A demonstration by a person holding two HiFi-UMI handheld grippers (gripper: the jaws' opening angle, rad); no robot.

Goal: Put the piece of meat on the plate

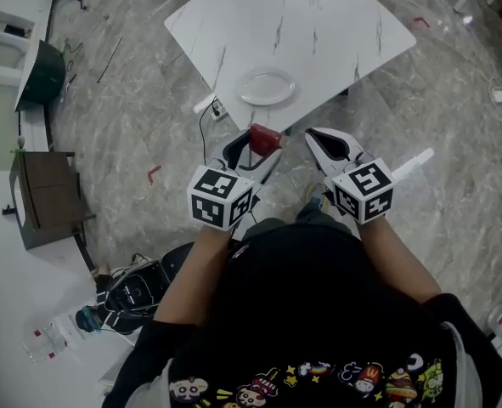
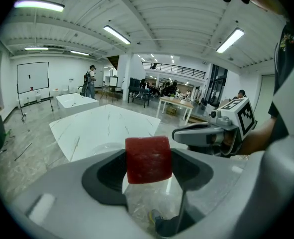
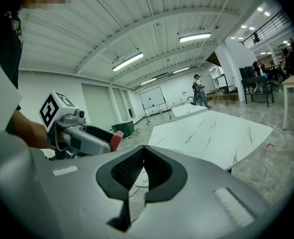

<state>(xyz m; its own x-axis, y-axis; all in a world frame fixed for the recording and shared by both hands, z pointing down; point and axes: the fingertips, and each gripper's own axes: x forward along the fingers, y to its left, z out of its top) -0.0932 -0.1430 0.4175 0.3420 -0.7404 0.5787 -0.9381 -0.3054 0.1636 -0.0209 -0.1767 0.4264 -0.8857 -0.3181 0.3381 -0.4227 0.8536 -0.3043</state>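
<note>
Left gripper (image 1: 262,145): fingers (image 2: 104,176) partly closed, clamped on the piece of meat (image 2: 147,158) at their tips, pads pressing its two sides. Nothing else in the grasp.

Right gripper (image 1: 317,136): fingers (image 3: 127,171) brought together at the tips, only a thin slit lower down, nothing between them. Held just beside the left gripper, level with it, not touching it.

Piece of meat: red, block-shaped with rounded corners, faintly frosted sheen on the facing side. Held up in the air over the floor (image 1: 140,134), short of the near corner of the table (image 1: 335,24), pointed toward it. Not on the plate.

Plate (image 1: 267,87): clear glass, round, flat on the table near that corner, apart from the meat and ahead of both grippers. Nothing visible on it.

Table: white top with dark marble veining, set cornerwise to the person.

Surroundings: grey marbled floor; white power strip (image 1: 215,107) with black cord on the floor just beside the table's near corner, below and ahead of the left gripper; green bin (image 1: 42,73) and dark brown cabinet (image 1: 42,198) well off to the left. Open air between meat and plate.
</note>
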